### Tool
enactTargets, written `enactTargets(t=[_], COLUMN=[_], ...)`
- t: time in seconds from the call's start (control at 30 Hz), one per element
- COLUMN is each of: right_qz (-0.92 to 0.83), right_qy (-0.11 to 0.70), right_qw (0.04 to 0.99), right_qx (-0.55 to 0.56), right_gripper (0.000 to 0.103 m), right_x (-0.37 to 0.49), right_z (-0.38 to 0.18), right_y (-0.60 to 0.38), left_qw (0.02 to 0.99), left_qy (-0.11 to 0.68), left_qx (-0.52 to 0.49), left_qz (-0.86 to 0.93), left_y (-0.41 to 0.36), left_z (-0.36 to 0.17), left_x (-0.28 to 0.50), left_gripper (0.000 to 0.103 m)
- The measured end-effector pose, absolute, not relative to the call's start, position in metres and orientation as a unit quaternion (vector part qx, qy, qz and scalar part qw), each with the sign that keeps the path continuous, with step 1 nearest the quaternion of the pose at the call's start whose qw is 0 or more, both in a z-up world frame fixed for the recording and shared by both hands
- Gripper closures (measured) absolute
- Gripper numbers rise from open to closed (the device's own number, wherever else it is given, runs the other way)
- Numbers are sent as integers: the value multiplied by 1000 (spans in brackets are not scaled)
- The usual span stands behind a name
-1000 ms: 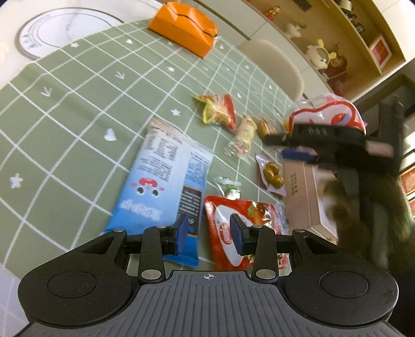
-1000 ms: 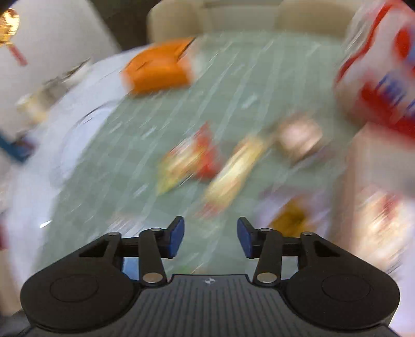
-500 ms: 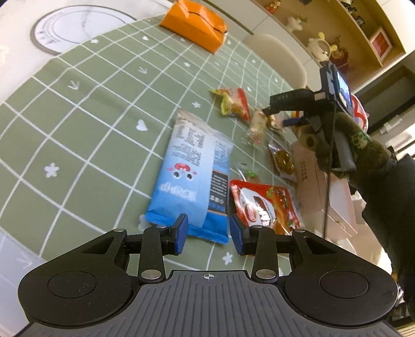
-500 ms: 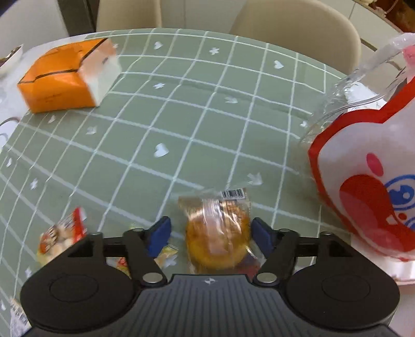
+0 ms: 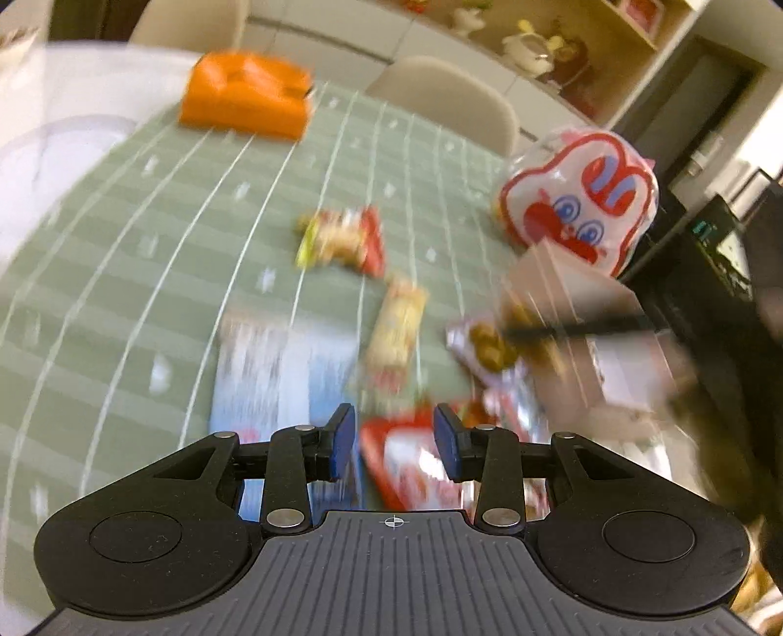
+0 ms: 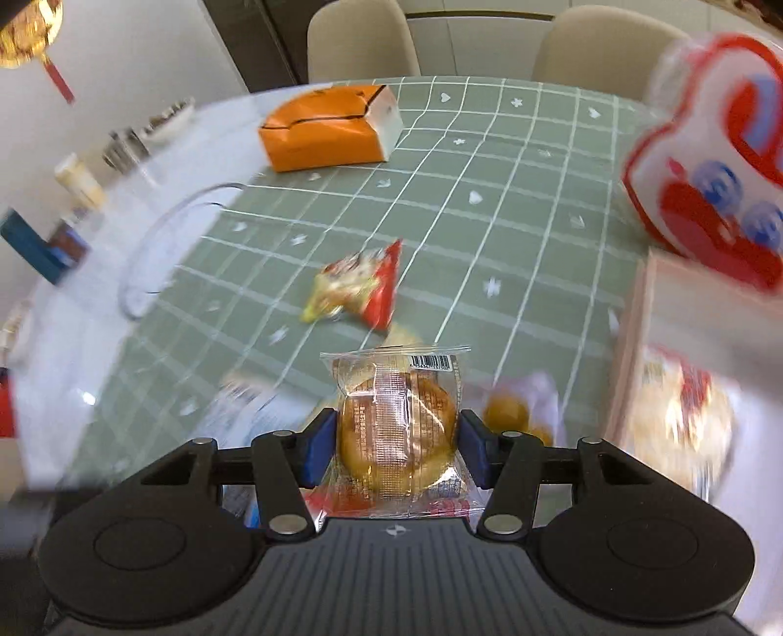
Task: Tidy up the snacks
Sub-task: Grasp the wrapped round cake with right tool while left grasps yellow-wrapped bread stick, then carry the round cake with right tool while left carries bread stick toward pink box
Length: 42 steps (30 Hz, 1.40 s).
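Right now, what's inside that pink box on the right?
The pink box holds one blurry red-and-yellow snack packet. Anything under that packet is covered.

A round white table (image 6: 73,372) carries a green cloth (image 6: 489,161) gridded in white with small hearts and flowers. Two beige chairs (image 6: 362,39) stand at its far edge before pale cabinet fronts (image 6: 470,44). A white wall (image 6: 137,58) rises at left, bearing a gold ornament with a red tassel (image 6: 29,29). Open wooden shelves (image 5: 577,44) hold figurines beside a dark doorway (image 5: 704,107).
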State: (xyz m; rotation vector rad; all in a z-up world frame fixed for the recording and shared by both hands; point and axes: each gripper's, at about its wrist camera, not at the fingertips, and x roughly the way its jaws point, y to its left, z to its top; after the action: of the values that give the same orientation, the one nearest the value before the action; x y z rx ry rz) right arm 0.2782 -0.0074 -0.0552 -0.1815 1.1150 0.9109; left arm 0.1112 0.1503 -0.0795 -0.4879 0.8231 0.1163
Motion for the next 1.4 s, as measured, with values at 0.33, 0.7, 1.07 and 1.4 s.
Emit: enactTargets(t=[0.33,0.7,1.07,1.4], right_qz=[348,254,328,365], right_qy=[499,516,462,421], right_qw=[787,811,815,816], right_qx=[-102,-108,-120,-155], right_gripper=[50,50,29,0], right_x=[201,163,158,156], right_z=[-65,-97,-133,-147], right_y=[-97,-142,-177,-191], left_qw=[871,881,878,860], left_qy=[488,458,412,414], left_qx=[-52,-116,-233,-254], left_qz=[27,20,69,156], left_y=[117,111,13,-35], left_z=[-105,-93,-84,-115], left_x=[226,193,55,23], left_gripper=[62,70,70,70])
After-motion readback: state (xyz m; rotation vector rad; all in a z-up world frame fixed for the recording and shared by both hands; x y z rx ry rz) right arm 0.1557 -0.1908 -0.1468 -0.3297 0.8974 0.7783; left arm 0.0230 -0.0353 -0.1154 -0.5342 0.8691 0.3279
